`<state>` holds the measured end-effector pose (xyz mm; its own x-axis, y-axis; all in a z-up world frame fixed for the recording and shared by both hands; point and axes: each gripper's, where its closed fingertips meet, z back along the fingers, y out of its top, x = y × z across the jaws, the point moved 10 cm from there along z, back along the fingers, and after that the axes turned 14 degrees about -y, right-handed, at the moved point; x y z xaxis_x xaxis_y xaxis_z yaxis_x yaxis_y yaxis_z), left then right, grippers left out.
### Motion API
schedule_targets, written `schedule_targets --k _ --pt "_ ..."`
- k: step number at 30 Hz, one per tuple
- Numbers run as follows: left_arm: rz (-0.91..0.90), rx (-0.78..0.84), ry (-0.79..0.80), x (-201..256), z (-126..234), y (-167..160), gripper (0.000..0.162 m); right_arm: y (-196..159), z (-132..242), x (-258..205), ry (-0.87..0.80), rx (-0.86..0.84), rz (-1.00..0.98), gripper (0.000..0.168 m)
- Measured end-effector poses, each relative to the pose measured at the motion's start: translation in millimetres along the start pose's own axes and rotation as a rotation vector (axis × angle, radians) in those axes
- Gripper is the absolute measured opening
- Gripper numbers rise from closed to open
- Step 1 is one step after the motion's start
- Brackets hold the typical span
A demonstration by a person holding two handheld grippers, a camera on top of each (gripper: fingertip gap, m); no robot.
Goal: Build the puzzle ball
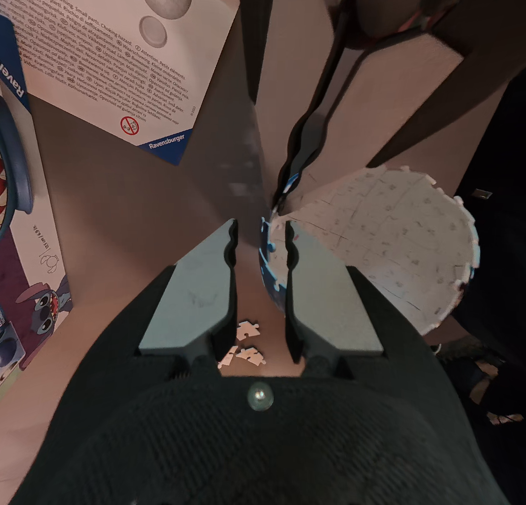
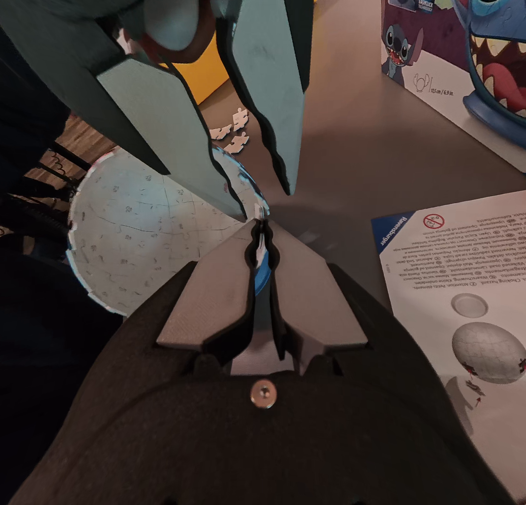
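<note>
I am partway through the build: the half-finished puzzle ball [image 2: 125,229], a curved plastic shell that is white and numbered inside and blue outside, lies tipped on its side at the edge of the grey-brown tabletop [image 2: 341,155] with its open bowl facing my cameras. My right gripper [image 2: 262,235] has its jaws pressed together on the shell's blue rim, clamping the wall from both faces. My left gripper [image 1: 260,226] stands with its jaws apart; one finger reaches inside the bowl and the other sits outside the rim, so the wall runs between them without being pinched (whether the inner finger touches the white surface I cannot tell).

I judge this step to be steadying and turning the shell so its notched edge can take another piece. Three loose white puzzle pieces [image 1: 244,346] lie face down on the table just beyond the ball, seen between my left fingers. The printed white instruction sheet with a blue corner [image 1: 119,64] lies flat nearby, and the cartoon-printed puzzle box [image 2: 455,49] stands farther back.

The next move, as I read it, asks my left jaws to back off the rim and close on one loose piece by its edges, while my right keeps a firm, gentle grip, since squeezing too hard could pop the joints apart.
</note>
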<state>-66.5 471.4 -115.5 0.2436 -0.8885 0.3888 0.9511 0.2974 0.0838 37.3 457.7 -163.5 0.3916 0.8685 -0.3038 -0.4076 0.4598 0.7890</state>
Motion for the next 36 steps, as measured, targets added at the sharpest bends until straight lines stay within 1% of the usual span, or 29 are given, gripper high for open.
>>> schedule_targets --k 3,6,8,15,23,36 --pt "0.001 -0.012 -0.012 -0.8 -1.3 0.5 0.029 -0.6 0.2 0.0 0.023 0.0 -0.003 0.0" --pt "0.004 -0.026 -0.042 -0.8 -4.5 0.8 0.023 -0.3 1.5 1.2 0.032 0.008 -0.006 0.0" --pt "-0.003 -0.037 -0.055 -0.3 -6.5 1.6 0.015 0.0 1.8 0.6 0.036 0.013 0.005 0.0" --pt "-0.029 -0.045 -0.033 1.4 -7.7 3.8 0.005 0.9 2.8 0.0 -0.001 0.015 0.06 0.0" --pt "-0.002 0.024 -0.042 0.9 -5.7 -2.3 0.005 3.0 3.8 -1.9 -0.013 0.006 0.107 0.0" --pt "0.01 0.063 -0.042 4.1 -5.4 -6.2 0.006 3.0 5.3 0.8 0.022 -0.014 0.129 0.0"
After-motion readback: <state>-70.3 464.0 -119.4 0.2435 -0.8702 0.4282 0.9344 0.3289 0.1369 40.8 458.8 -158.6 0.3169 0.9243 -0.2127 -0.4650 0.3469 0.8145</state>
